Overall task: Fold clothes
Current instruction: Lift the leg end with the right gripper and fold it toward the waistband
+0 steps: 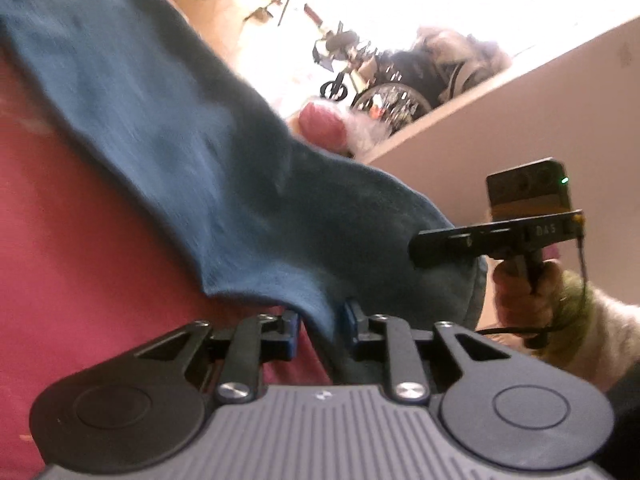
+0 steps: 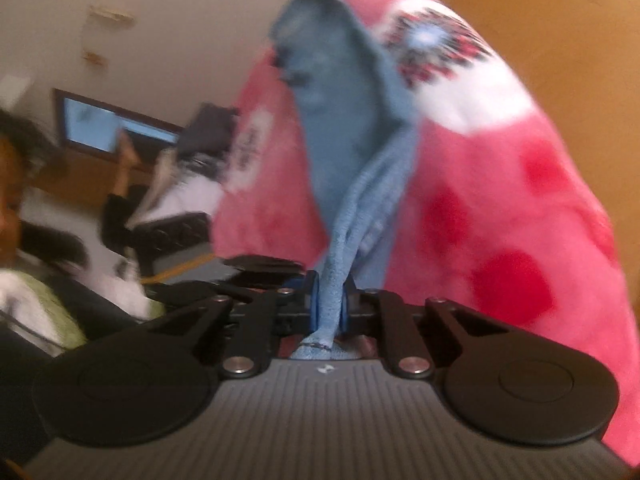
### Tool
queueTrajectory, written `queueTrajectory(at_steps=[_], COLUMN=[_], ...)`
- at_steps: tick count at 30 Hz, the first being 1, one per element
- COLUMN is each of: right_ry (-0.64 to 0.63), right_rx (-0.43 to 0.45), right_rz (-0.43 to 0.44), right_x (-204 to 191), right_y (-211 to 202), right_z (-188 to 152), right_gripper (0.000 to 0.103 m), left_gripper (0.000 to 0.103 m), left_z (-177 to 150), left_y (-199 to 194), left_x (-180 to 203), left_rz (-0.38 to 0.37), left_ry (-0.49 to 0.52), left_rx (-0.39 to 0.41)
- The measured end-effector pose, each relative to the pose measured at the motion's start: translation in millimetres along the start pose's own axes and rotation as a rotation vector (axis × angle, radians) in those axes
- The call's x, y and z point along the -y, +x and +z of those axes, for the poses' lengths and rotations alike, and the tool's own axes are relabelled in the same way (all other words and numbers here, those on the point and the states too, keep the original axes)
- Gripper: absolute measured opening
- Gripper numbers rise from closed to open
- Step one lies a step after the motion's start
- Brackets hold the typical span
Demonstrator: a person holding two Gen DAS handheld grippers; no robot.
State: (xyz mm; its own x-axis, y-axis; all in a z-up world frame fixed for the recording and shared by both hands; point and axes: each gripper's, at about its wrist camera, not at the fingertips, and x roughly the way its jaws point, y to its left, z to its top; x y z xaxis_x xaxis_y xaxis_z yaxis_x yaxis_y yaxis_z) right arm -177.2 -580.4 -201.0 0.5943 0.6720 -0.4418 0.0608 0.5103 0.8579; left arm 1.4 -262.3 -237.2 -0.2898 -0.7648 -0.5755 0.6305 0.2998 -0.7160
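Observation:
A blue garment (image 1: pixel 168 148) lies stretched across a red blanket (image 1: pixel 80 260). Its near edge runs between the fingers of my left gripper (image 1: pixel 322 326), which is shut on a fold of it. My right gripper (image 1: pixel 416 246) shows side-on at the right, a hand (image 1: pixel 520 296) on its grip and its tip at the garment's right edge. In the right wrist view the right gripper (image 2: pixel 329 300) is shut on a bunched strip of the blue garment (image 2: pixel 344 128), which rises from the jaws over the red blanket (image 2: pixel 500 200).
The blanket has white patches and a dark patterned motif (image 2: pixel 434 42). A wheeled frame (image 1: pixel 388 88) stands in bright light beyond a beige wall (image 1: pixel 500 120). A person (image 2: pixel 24 184) sits blurred at the left, with a framed window (image 2: pixel 108 128) behind.

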Motion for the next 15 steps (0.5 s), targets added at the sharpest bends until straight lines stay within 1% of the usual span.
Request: queueTrajectory(at_steps=[1, 2, 4, 6, 8, 10, 11, 13, 15], right_ry=[-0.005, -0.005, 0.002, 0.017, 0.041, 0.072, 0.087, 0.117, 0.144], right_rx=[0.012, 0.025, 0.051, 0.075, 0.095, 0.111, 0.116, 0.120, 0.111], right_rz=[0.026, 0.053, 0.106, 0.150, 0.189, 0.221, 0.228, 0.239, 0.237], right_x=[-5.7, -10.0, -16.6, -20.1, -21.0, -18.2, -16.4, -12.2, -6.4], right_y=[1.3, 4.0, 11.3, 21.1, 33.8, 47.9, 55.1, 69.9, 85.3], right_z=[5.5, 12.1, 27.0, 41.8, 57.5, 75.7, 84.4, 101.0, 116.4], right_gripper=[0.009, 0.009, 0.009, 0.009, 0.009, 0.009, 0.009, 0.009, 0.010], left_gripper=[0.032, 0.033, 0.043, 0.047, 0.049, 0.052, 0.053, 0.058, 0.061], left_z=[2.1, 3.8, 7.9, 11.5, 14.3, 15.0, 15.7, 18.2, 21.0], left_y=[-12.3, -25.1, -52.8, -78.3, -97.1, -110.7, -113.3, -111.2, -105.2], left_x=[-1.9, -2.3, -1.8, -4.9, -12.8, -22.9, -25.3, -28.7, -36.2], left_rz=[-0.001, 0.008, 0.058, 0.120, 0.174, 0.220, 0.238, 0.276, 0.312], left_ry=[0.017, 0.051, 0.131, 0.180, 0.173, 0.154, 0.152, 0.156, 0.152], left_rx=[0.026, 0.056, 0.124, 0.189, 0.242, 0.286, 0.302, 0.322, 0.320])
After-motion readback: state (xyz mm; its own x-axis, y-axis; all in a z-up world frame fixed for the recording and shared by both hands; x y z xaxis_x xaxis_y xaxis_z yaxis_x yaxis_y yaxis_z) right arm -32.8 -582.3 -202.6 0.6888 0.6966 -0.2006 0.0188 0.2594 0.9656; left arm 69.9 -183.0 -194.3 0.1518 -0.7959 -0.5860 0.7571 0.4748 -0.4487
